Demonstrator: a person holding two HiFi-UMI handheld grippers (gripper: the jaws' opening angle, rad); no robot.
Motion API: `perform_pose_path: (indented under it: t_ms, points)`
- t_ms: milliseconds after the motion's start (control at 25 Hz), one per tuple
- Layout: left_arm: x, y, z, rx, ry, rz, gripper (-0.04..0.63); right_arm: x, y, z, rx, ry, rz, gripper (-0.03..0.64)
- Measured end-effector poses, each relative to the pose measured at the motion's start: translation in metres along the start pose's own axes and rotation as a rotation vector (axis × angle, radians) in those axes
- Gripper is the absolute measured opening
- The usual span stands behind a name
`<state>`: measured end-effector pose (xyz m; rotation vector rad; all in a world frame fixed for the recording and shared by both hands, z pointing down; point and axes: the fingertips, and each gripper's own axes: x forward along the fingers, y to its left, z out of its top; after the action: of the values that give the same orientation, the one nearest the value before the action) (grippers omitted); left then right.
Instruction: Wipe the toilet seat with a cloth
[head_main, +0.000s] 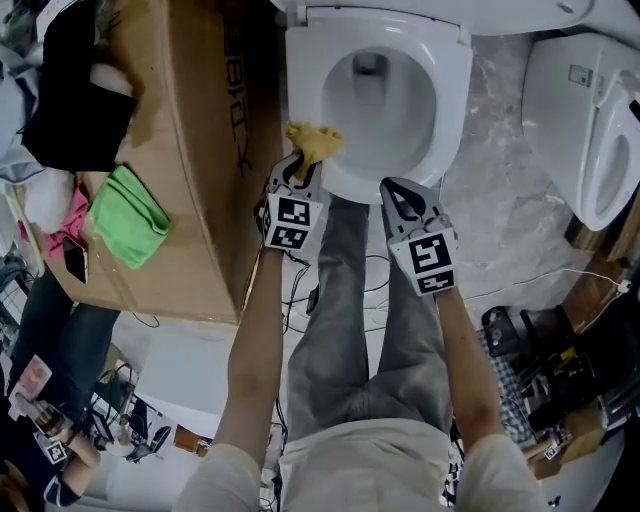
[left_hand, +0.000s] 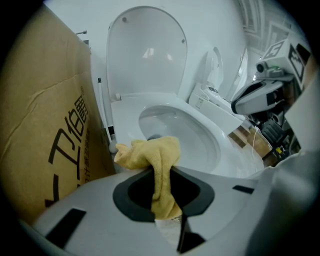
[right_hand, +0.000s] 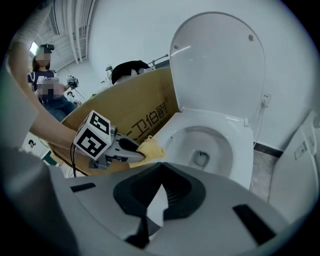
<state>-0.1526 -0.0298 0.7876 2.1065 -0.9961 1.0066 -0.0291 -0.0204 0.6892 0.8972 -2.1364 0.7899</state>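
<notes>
The white toilet seat (head_main: 450, 95) lies down around the bowl, with its lid (left_hand: 145, 50) raised. A yellow cloth (head_main: 312, 140) is bunched at the seat's front left rim, and my left gripper (head_main: 300, 168) is shut on it. In the left gripper view the cloth (left_hand: 150, 152) hangs down between the jaws of the left gripper (left_hand: 162, 172), over the seat (left_hand: 220, 137). My right gripper (head_main: 396, 186) hovers at the seat's front edge, apart from the cloth. In its own view the right gripper (right_hand: 162, 162) is shut on nothing, and the left gripper (right_hand: 131, 151) with the cloth (right_hand: 151, 149) shows beside the seat (right_hand: 242, 150).
A big cardboard box (head_main: 190, 120) stands tight against the toilet's left side, with a green cloth (head_main: 128, 215) and a phone (head_main: 75, 258) on it. A second toilet (head_main: 590, 130) stands to the right. Cables and gear litter the floor. A person (right_hand: 47, 85) sits far left.
</notes>
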Motion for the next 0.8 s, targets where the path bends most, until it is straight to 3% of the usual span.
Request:
perform_pose_path:
  t_ms: [400, 800]
  points:
    - [-0.002, -0.022, -0.014, -0.048, -0.007, -0.026, 0.083, -0.004, 0.002, -0.02, 0.018, 0.024, -0.008, 0.008]
    - [-0.001, -0.057, -0.026, -0.096, 0.008, -0.017, 0.083, -0.016, -0.002, -0.052, 0.027, 0.059, 0.037, 0.008]
